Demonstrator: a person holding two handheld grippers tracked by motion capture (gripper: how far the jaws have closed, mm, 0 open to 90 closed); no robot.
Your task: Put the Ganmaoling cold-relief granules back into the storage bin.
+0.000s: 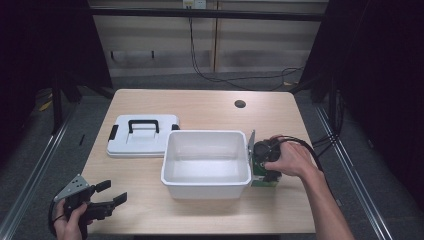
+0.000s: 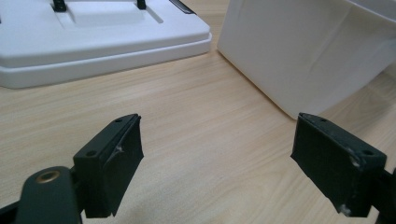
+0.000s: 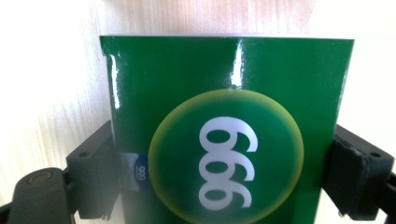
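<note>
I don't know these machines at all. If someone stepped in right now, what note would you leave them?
Right gripper: jaws closed on a green box, low over the table just right of the white bin.
Left gripper: open, holding nothing, at the table's near left corner.
Bin lid: off, lying flat left of the bin.
Done: box gripped.
Left, probably: box into the bin, then lid on.

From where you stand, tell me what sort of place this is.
Probably a lab or recording workspace, not a home: a bare wooden table ringed by dark curtains, floor rails, and loose cables along the back wall.
</note>
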